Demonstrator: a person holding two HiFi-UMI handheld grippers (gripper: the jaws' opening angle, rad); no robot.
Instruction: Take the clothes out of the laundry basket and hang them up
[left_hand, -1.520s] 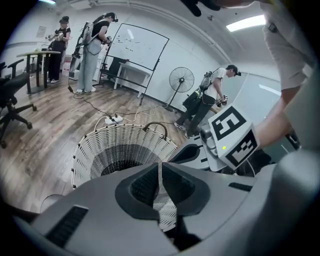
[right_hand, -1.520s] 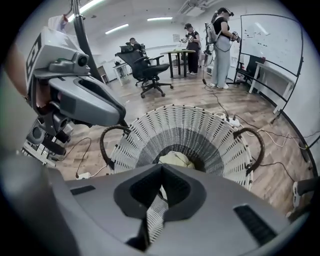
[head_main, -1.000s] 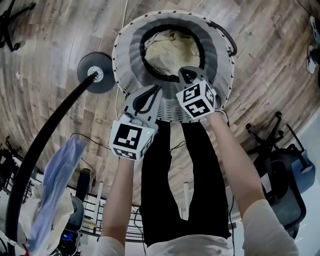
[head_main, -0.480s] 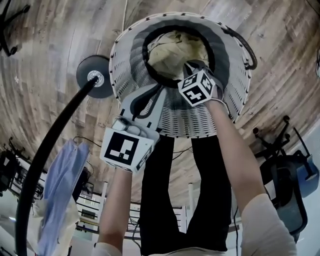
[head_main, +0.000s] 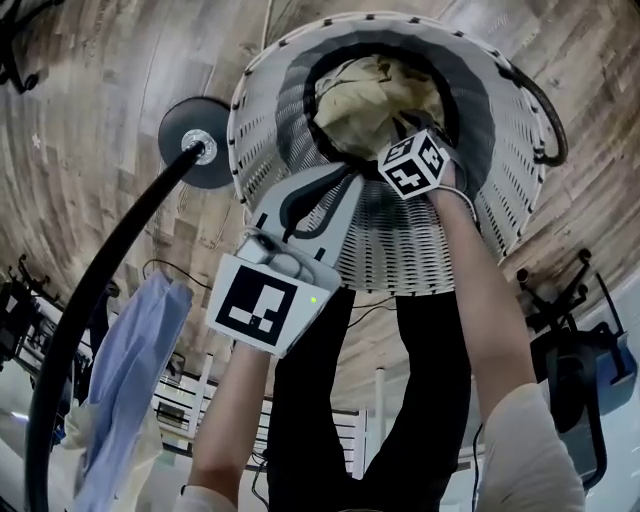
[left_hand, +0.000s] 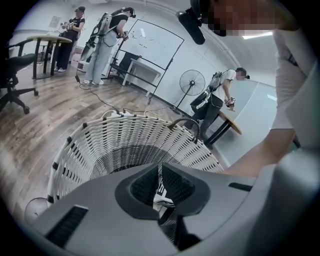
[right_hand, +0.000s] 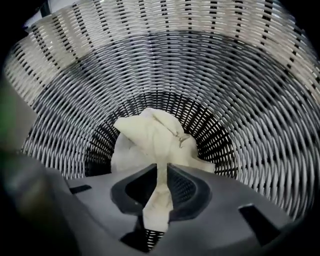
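A white and black woven laundry basket (head_main: 400, 250) stands on the wood floor below me. A crumpled cream cloth (head_main: 365, 100) lies at its bottom. My right gripper (head_main: 400, 130) reaches deep inside the basket, just above the cloth. Its jaws have just been opening, and the cream cloth (right_hand: 150, 135) shows through the narrow gap of the right gripper (right_hand: 161, 172); I see no pinch on it. My left gripper (head_main: 335, 180) hangs over the basket's near rim, shut and empty. In the left gripper view the left gripper (left_hand: 160, 172) looks across the basket (left_hand: 100, 145).
A black curved rack pole (head_main: 110, 260) rises from a round base (head_main: 200, 140) left of the basket. A light blue garment (head_main: 125, 380) hangs at the lower left. An office chair (head_main: 590, 380) stands at the right. People, a fan (left_hand: 192, 82) and tables fill the room beyond.
My right gripper has dropped from the basket's rim down inside, towards the cream cloth. My left gripper has sunk a little at the near rim.
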